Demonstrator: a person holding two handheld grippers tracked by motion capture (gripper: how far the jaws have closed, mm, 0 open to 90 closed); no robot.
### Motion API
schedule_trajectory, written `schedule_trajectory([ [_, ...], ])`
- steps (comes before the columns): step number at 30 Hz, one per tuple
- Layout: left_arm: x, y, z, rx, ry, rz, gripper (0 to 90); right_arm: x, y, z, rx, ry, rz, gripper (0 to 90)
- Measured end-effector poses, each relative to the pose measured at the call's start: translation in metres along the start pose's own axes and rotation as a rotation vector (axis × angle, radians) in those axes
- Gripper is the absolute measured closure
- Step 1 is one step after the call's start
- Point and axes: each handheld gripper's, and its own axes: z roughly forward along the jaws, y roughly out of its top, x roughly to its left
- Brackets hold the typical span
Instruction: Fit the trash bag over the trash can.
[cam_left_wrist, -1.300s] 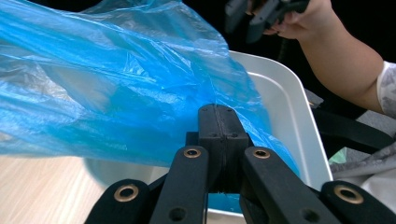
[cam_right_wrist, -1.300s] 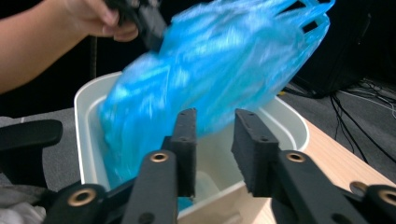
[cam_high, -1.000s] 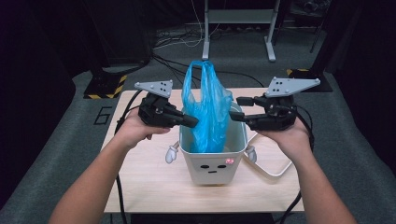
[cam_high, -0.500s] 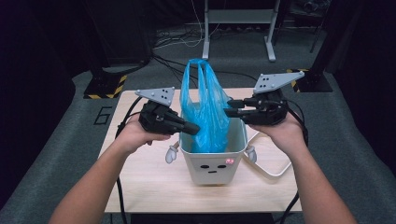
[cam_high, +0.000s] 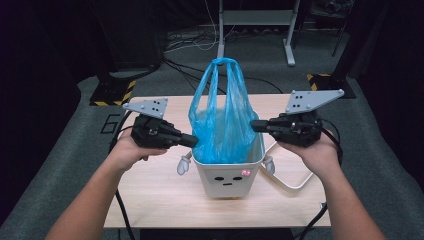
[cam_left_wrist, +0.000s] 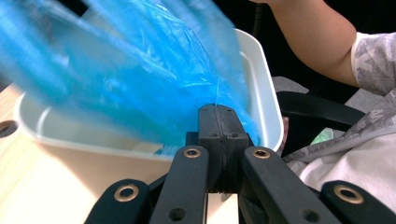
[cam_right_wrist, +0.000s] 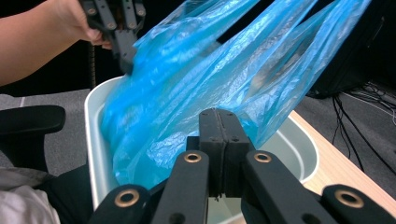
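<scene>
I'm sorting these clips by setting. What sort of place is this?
Probably a lab or workshop set up for recording, not a home: a lone wooden table on grey carpet, loose cables across the floor, and yellow-black hazard tape on equipment bases behind.

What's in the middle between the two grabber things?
The blue bag stands between the left gripper and the right gripper, sitting in the white bin. The high view shows it best; both sets of jaws are shut against its sides.
</scene>
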Motion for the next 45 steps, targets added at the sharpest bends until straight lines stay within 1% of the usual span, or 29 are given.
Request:
schedule_trajectory([
  [3, -0.001, -0.006, -0.007, -0.019, 0.009, -0.008, 89.5, 0.005, -0.007, -0.007, -0.012, 0.001, -0.001, 89.6],
  [7, -0.006, -0.012, -0.013, -0.028, 0.016, -0.005, 89.5, 0.012, -0.012, -0.015, -0.034, 0.013, -0.014, 89.6],
  [10, -0.008, -0.016, -0.012, -0.025, 0.015, -0.009, 89.4, 0.018, -0.014, -0.017, -0.038, 0.023, -0.024, 89.6],
  [11, -0.009, -0.016, -0.013, -0.023, 0.017, -0.007, 89.1, 0.020, -0.014, -0.016, -0.035, 0.026, -0.030, 89.6],
  [12, -0.010, -0.015, -0.014, -0.031, 0.026, -0.013, 87.6, 0.022, -0.014, -0.015, -0.031, 0.029, -0.035, 89.6],
  [14, -0.010, -0.010, -0.017, -0.044, 0.051, -0.013, 78.8, 0.024, -0.011, -0.012, -0.026, 0.036, -0.049, 89.6],
  [15, -0.011, -0.007, -0.019, -0.050, 0.066, -0.014, 76.1, 0.025, -0.010, -0.011, -0.028, 0.039, -0.050, 89.6],
  [17, -0.013, 0.001, -0.022, -0.057, 0.092, -0.009, 67.2, 0.026, -0.008, -0.009, -0.027, 0.044, -0.058, 89.6],
  [20, -0.014, 0.015, -0.026, -0.062, 0.122, 0.017, 61.7, 0.027, -0.006, -0.005, -0.022, 0.049, -0.066, 89.6],
  [23, -0.015, 0.030, -0.026, -0.071, 0.135, 0.037, 56.1, 0.027, -0.004, -0.004, -0.022, 0.050, -0.067, 89.6],
  [26, -0.012, 0.045, -0.020, -0.071, 0.140, 0.044, 51.1, 0.027, -0.003, -0.002, -0.022, 0.051, -0.069, 89.6],
  [28, -0.007, 0.053, -0.014, -0.054, 0.142, 0.035, 48.8, 0.028, -0.002, -0.002, -0.021, 0.052, -0.071, 89.6],
  [31, 0.000, 0.062, -0.004, -0.032, 0.133, 0.025, 47.6, 0.028, -0.001, -0.002, -0.021, 0.052, -0.074, 89.6],
  [32, 0.000, 0.062, -0.004, -0.032, 0.133, 0.025, 47.6, 0.027, -0.001, -0.003, -0.021, 0.051, -0.075, 89.6],
  [33, 0.003, 0.065, 0.001, -0.019, 0.134, 0.023, 48.3, 0.027, -0.001, -0.003, -0.021, 0.051, -0.075, 89.6],
  [35, 0.008, 0.066, 0.004, -0.011, 0.117, 0.007, 55.1, 0.026, -0.001, -0.003, -0.019, 0.047, -0.074, 89.6],
  [38, 0.013, 0.064, 0.006, -0.004, 0.073, -0.002, 75.4, 0.022, -0.003, -0.005, -0.014, 0.038, -0.067, 89.6],
  [39, 0.014, 0.063, 0.006, -0.003, 0.065, 0.001, 81.2, 0.019, -0.004, -0.006, -0.009, 0.026, -0.064, 89.6],
  [40, 0.014, 0.061, 0.006, -0.006, 0.060, 0.000, 85.1, 0.017, -0.006, -0.006, -0.007, 0.020, -0.061, 89.6],
  [42, 0.015, 0.058, 0.006, -0.005, 0.069, -0.001, 89.0, 0.011, -0.009, -0.007, -0.001, -0.001, -0.048, 89.7],
  [44, 0.018, 0.055, 0.006, -0.006, 0.081, -0.009, 89.4, 0.003, -0.014, -0.008, 0.004, -0.020, -0.022, 89.6],
  [45, 0.019, 0.054, 0.006, -0.006, 0.082, -0.010, 89.4, 0.000, -0.015, -0.008, 0.008, -0.028, -0.016, 89.7],
])
